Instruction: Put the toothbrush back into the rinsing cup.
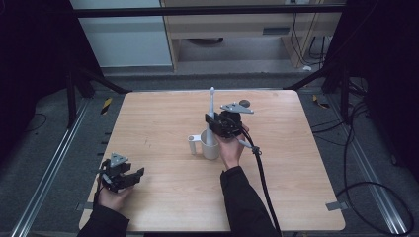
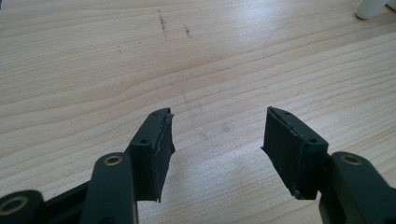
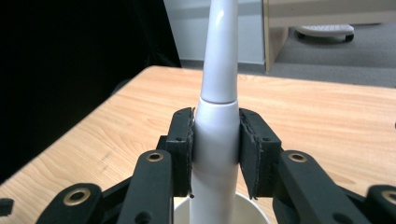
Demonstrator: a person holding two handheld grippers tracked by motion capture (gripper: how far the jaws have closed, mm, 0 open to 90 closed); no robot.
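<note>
Two fingers (image 3: 183,149) pinch toothbrush (image 3: 215,135), cup (image 3: 219,211) (base cut off)

One light wooden table (image 1: 163,197) stands here. On it is one white plastic cup with a side handle (image 1: 209,148), and rising from that cup is one white electric toothbrush with a slim tapering neck (image 3: 215,116). Two black two-jaw grippers are in play, one in each of the person's two hands: the left gripper (image 2: 217,140) and the right gripper (image 3: 215,149). Each carries one grey three-cornered plate, so two plates. One thick black cable (image 1: 262,177) crosses the tabletop.
</note>
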